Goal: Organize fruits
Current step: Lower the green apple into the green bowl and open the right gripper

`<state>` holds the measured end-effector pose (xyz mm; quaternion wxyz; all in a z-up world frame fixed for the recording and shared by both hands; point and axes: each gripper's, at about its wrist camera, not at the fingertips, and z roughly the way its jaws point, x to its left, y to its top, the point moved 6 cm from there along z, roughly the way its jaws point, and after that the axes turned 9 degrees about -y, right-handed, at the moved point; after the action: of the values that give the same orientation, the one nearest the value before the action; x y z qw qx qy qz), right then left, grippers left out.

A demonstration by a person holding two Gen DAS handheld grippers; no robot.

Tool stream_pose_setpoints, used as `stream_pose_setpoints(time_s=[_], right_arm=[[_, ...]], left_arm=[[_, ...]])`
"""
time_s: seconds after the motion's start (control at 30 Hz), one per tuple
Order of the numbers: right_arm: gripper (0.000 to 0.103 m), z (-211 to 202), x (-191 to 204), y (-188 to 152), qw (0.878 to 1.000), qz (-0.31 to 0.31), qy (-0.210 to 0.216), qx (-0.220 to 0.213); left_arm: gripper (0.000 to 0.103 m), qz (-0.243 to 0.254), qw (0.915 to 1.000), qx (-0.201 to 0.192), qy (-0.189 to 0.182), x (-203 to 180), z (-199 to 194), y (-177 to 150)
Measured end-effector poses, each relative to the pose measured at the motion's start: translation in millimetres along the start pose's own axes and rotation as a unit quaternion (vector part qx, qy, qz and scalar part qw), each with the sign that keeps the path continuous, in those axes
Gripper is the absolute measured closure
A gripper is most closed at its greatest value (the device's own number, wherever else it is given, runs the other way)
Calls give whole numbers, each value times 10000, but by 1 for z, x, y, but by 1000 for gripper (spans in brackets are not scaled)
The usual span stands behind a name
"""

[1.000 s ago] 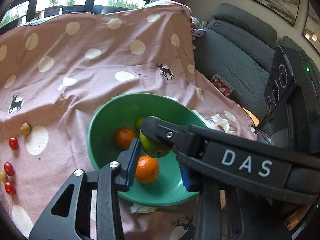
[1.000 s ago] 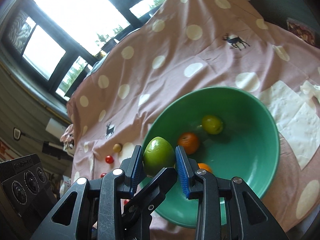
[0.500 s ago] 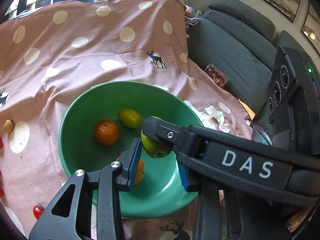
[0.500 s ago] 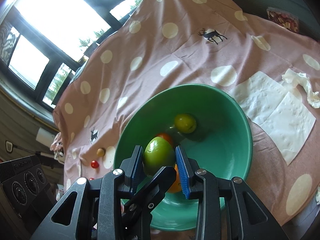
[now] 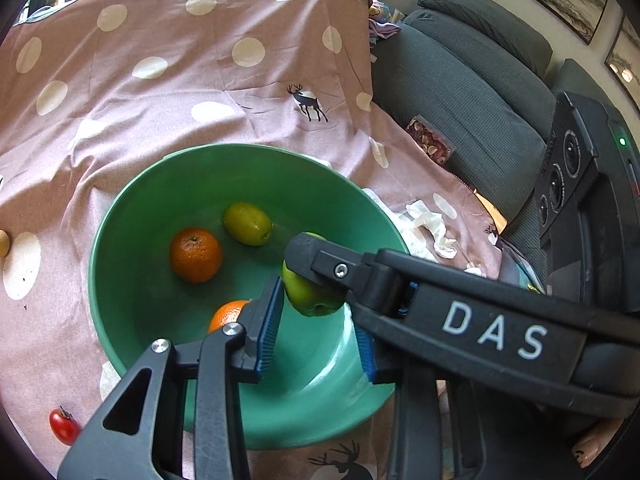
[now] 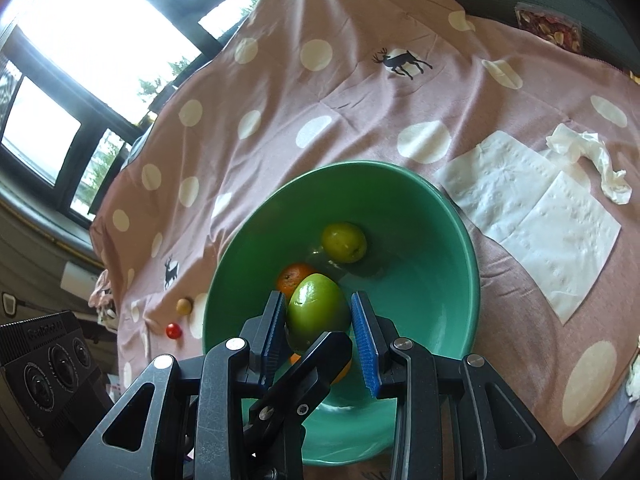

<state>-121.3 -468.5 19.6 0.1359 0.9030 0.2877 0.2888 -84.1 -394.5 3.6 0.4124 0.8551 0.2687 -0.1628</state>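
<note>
Over the pink cloth (image 5: pixel 168 92) sits my green bowl (image 5: pixel 132 216), with two oranges (image 5: pixel 195 255) and a yellow-green fruit (image 5: pixel 247 223) inside. My right gripper (image 6: pixel 320 330) clamps a green apple (image 6: pixel 316 310) above the bowl's near side. My left gripper (image 5: pixel 318 330) is spread wide, holding nothing, beside it. Napkins (image 6: pixel 536 232) lie right of the bowl; a tomato (image 5: pixel 64 425) lies left.

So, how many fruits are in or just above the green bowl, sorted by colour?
Orange: 2 (back orange, front orange)
Yellow-green: 1 (yellow-green fruit)
Green: 1 (green apple, held between the fingers of the right gripper)
Total: 4
</note>
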Motion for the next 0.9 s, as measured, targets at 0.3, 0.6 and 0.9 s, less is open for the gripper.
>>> stream_pose_setpoints(time_s=[0.3,0.6,0.9], right_arm=[[67,3,-3,1,9999,16,-107,45],[66,3,-3,0,9998,-1,-191,56],[66,3,-2,0,9998,-6,-199,57]], left_arm=[[71,-38,10000,76,-39,1,5,-1],[71,-80,9999,130,-67,2,9,-2],[71,-111,9998,165,-76,2,11,-3]])
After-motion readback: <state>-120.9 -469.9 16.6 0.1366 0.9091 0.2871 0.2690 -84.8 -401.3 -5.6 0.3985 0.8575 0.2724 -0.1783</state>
